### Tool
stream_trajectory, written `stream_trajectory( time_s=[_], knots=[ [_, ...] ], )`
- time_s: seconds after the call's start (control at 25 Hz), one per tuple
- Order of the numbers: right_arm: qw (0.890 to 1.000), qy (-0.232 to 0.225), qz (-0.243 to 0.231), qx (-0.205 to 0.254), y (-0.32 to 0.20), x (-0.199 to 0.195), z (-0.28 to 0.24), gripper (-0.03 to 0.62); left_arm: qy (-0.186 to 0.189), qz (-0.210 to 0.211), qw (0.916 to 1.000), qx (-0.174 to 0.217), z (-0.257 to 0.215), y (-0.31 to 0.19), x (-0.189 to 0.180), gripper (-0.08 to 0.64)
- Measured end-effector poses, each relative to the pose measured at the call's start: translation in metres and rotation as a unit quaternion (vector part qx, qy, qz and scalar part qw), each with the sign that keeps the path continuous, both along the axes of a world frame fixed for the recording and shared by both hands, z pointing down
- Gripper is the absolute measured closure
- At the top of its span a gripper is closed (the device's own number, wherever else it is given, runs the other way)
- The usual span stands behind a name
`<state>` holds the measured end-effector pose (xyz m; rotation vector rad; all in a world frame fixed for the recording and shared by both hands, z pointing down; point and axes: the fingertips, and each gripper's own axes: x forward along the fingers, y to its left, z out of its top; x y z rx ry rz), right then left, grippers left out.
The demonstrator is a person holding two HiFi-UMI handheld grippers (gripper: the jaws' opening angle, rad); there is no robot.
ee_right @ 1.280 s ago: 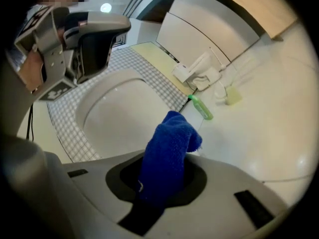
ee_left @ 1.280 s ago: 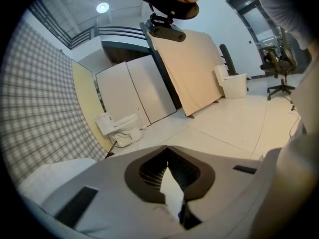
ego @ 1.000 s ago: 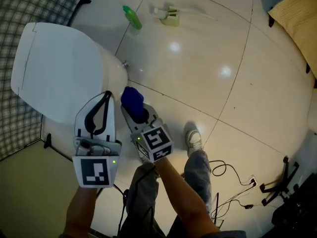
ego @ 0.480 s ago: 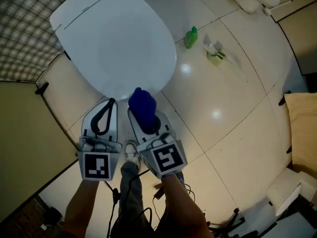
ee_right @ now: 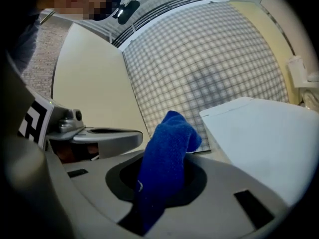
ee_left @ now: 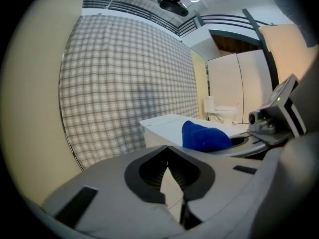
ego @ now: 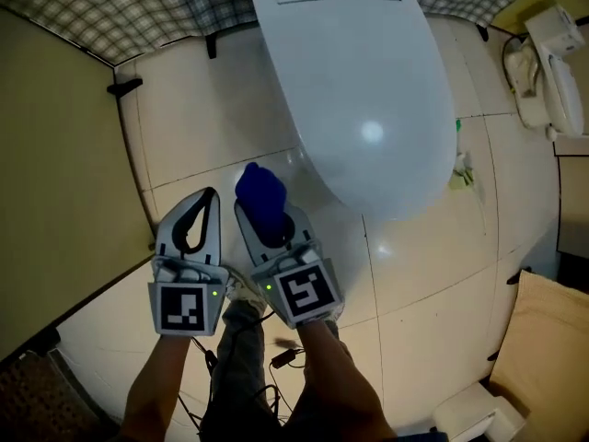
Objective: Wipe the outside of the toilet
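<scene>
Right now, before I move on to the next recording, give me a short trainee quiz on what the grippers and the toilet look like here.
1. True or false: the left gripper holds the blue cloth.
2. Pick one. The lid of the toilet is: A down, B raised, C taken off.
3. Short answer: what pattern is on the curtain behind the toilet?

Key
1. False. The right gripper is shut on the cloth; the left gripper's jaws are together with nothing in them.
2. A.
3. Checked.
</scene>
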<state>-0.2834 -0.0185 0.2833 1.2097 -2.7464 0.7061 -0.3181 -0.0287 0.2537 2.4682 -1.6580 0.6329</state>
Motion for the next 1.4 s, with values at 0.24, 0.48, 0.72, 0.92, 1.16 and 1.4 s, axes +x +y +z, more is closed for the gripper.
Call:
stream_trajectory(
  time_s=[0.24, 0.48, 0.72, 0.92, 1.16, 1.4],
  knots=[
    [1.0, 0.006, 0.02, -0.014, -0.081, -0.072, 0.003, 0.518, 0.008, -0.02, 0.9997, 0.007, -0.023, -0.053, -0.066, 0.545],
    [0.996, 0.049, 0.075, -0.02, -0.202, -0.1, 0.088, 0.518, 0.007, -0.01, 0.9999, 0.012, 0.007, -0.121, -0.106, 0.545],
    [0.99, 0.103, 0.092, -0.035, -0.33, -0.117, 0.15, 0.518, 0.006, -0.027, 0.9995, -0.013, 0.057, -0.214, -0.137, 0.545],
    [0.985, 0.11, 0.126, -0.034, -0.408, -0.116, 0.174, 0.518, 0.016, -0.032, 0.9992, -0.019, 0.086, -0.276, -0.144, 0.545],
    [0.98, 0.109, 0.16, -0.035, -0.393, -0.087, 0.181, 0.518, 0.02, 0.0, 0.9995, -0.026, 0.106, -0.29, -0.129, 0.545],
    [0.978, 0.141, 0.148, -0.034, -0.268, -0.053, 0.179, 0.518, 0.036, 0.038, 0.9983, -0.026, 0.114, -0.24, -0.1, 0.545]
  ],
)
